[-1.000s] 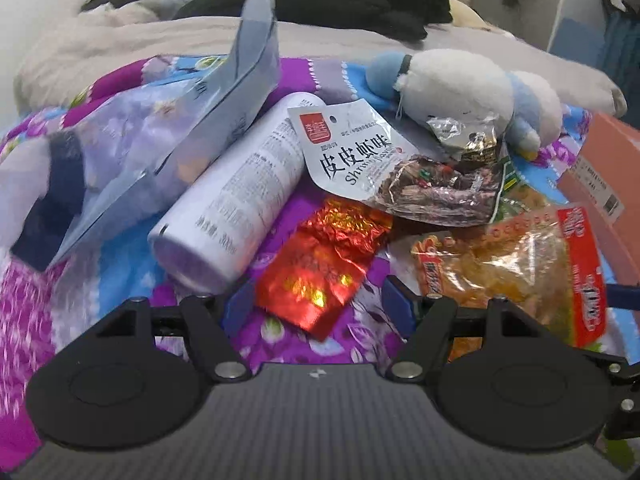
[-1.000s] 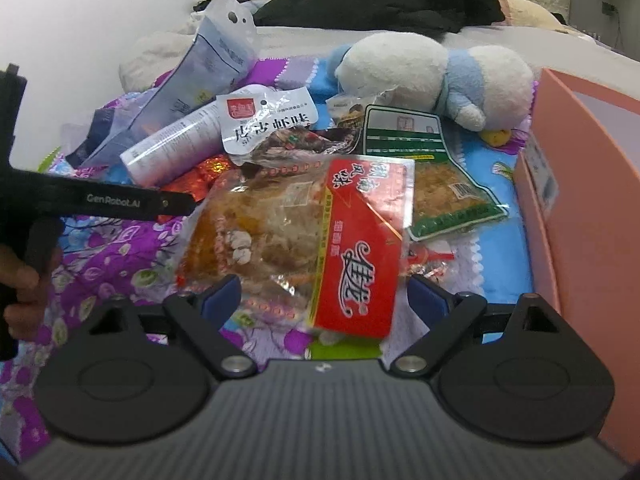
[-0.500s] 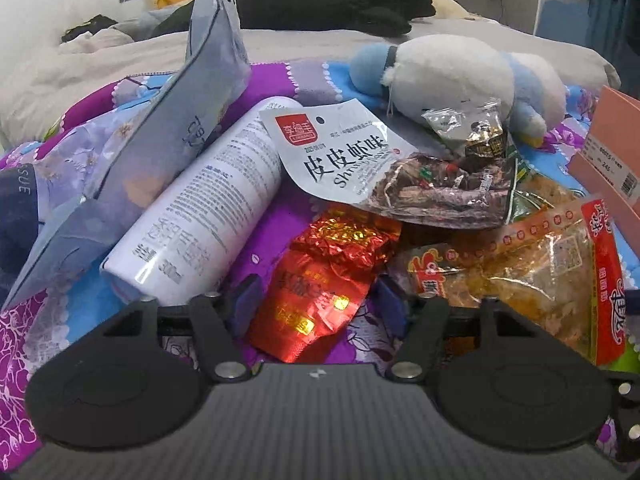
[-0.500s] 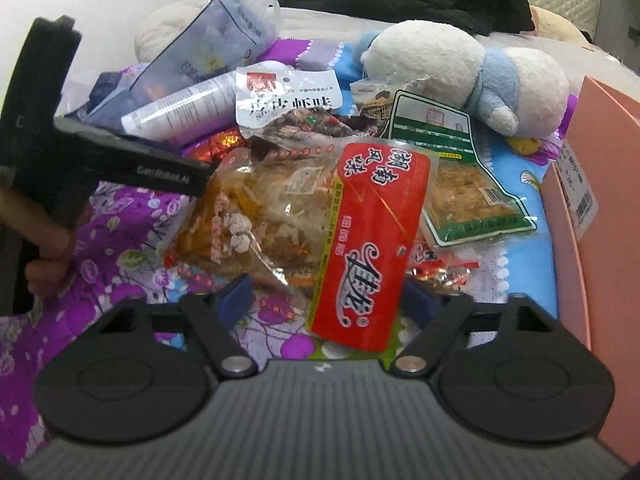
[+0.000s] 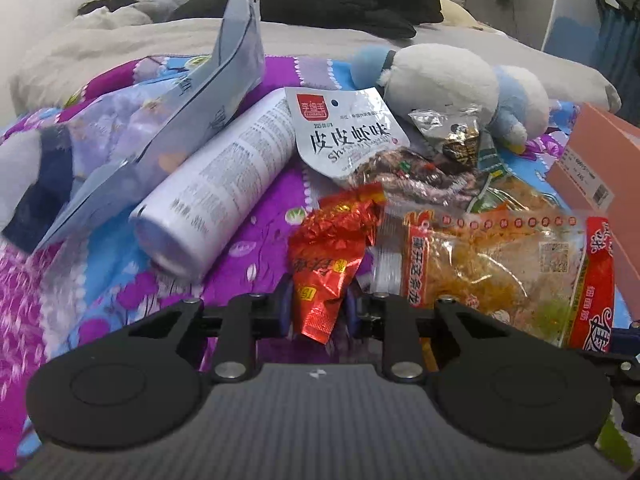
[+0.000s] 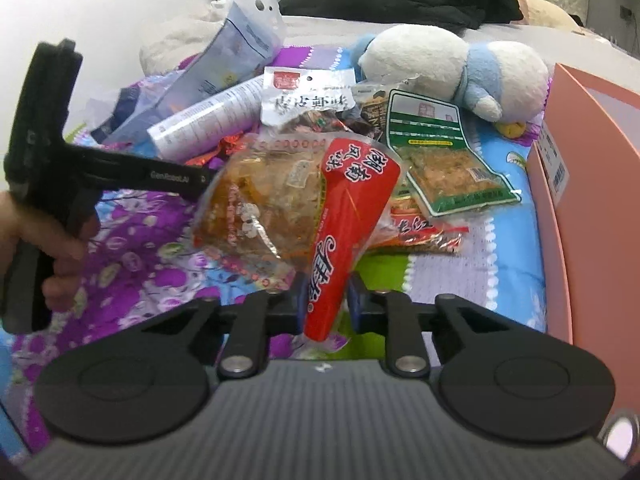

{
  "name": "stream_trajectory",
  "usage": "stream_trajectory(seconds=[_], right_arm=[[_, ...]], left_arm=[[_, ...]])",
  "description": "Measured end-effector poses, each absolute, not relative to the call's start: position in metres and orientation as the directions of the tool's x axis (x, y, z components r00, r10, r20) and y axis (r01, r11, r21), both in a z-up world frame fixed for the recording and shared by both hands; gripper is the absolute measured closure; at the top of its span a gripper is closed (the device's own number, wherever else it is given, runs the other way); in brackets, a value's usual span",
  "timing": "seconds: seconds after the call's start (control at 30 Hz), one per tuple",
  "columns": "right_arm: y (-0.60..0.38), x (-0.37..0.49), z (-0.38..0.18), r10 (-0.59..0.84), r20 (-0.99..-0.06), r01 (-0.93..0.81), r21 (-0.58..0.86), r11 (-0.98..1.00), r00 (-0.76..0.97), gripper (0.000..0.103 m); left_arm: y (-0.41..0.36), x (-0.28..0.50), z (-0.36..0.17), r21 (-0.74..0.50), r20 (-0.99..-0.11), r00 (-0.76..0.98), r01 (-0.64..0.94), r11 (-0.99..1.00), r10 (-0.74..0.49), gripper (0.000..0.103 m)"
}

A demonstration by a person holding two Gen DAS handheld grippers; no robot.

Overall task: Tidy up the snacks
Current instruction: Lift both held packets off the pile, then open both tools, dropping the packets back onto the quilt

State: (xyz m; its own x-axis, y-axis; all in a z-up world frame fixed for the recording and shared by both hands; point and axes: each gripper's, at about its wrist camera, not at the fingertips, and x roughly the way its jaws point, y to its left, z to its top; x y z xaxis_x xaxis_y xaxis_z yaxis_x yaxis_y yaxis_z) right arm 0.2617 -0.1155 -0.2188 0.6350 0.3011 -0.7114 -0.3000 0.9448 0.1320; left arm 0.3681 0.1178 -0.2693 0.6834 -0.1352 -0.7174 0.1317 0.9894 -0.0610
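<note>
On the floral bedspread [image 5: 256, 236], both grippers, spread wide a second ago, have just closed. Left gripper [image 5: 318, 308] now pinches the red foil packet [image 5: 328, 252], its lower end between the pads. Right gripper [image 6: 326, 304] pinches the red-banded snack bag [image 6: 304, 200], now lifted and creased.

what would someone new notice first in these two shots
Each gripper pinches a snack: the left gripper is shut on a red foil packet, the right gripper on the red edge of a big clear snack bag. Behind the pile lies a white and blue plush toy, beside a pink box.
</note>
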Motion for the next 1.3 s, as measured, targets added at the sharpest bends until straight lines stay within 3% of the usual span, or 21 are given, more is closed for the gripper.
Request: stream_trajectory(seconds=[0.8,1.3], right_arm=[[-0.163,0.137,-0.174,0.312,-0.682,-0.168,0.27,0.948,0.662,0.083],[-0.19,0.082,-0.184,0.278,-0.737,-0.069,0.301,0.951,0.616,0.081]], left_arm=[[0.112,0.194,-0.231,-0.147,-0.753,0.644,0.03,0.989,-0.132,0.075],[0.081,0.161,-0.237,-0.231,-0.783,0.58,0.067,0.971,-0.226,0.074]])
